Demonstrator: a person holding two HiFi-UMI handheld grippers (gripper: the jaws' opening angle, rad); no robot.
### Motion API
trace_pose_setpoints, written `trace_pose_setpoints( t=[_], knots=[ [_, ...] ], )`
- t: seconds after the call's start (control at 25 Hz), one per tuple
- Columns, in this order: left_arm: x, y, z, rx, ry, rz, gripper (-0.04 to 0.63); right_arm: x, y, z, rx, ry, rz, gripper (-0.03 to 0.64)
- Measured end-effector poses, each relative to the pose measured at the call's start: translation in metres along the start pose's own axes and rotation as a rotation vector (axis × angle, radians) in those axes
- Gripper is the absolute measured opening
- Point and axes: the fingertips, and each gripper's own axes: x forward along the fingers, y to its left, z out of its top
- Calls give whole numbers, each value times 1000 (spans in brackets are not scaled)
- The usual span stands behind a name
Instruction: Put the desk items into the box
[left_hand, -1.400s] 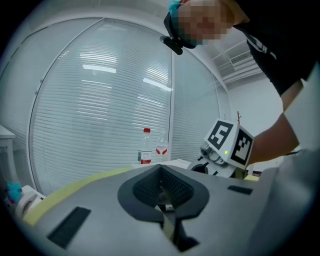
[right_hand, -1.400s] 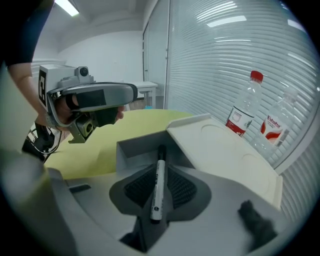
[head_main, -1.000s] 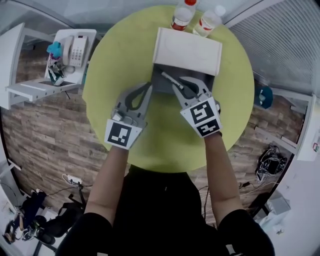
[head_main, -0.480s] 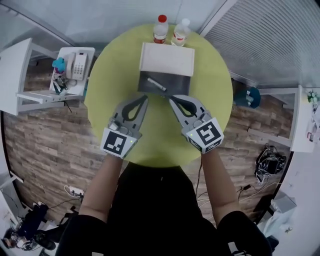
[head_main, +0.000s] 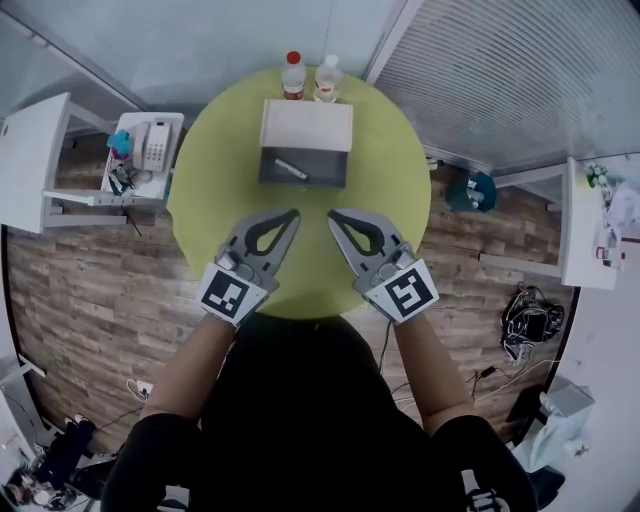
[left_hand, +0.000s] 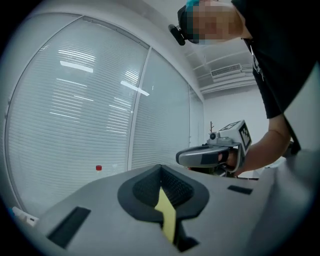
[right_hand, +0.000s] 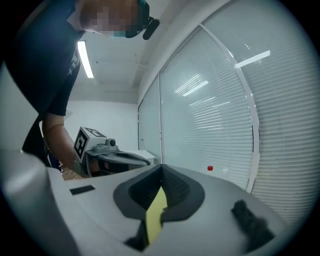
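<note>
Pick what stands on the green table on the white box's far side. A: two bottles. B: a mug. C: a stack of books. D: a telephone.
A: a red-capped bottle and a white-capped bottle stand at the far edge of the table, just beyond the box.

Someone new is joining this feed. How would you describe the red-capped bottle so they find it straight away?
Start at the round yellow-green table in the head view. The box with the white open lid sits on its far side, and two bottles stand side by side just behind it. The red-capped bottle is the left one; its neighbour, the white-capped bottle, is to its right.
</note>
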Motion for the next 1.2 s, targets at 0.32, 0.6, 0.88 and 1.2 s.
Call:
trace_pose_setpoints(
  t=[0.32,0.6,0.88,1.2],
  knots=[
    [-5,-19,32,20,-28,-18,11,-13,13,22,-41,-13,-5,17],
    [-11,-26,39,39,-26,-26,11,-14,21,30,-45,-21,-7,17],
    [-12,-24,42,38,-24,-23,11,-11,23,33,-53,-19,-10,17],
    [-13,-19,40,22,-26,-2,12,-7,22,32,-42,-8,-10,17]
  ],
)
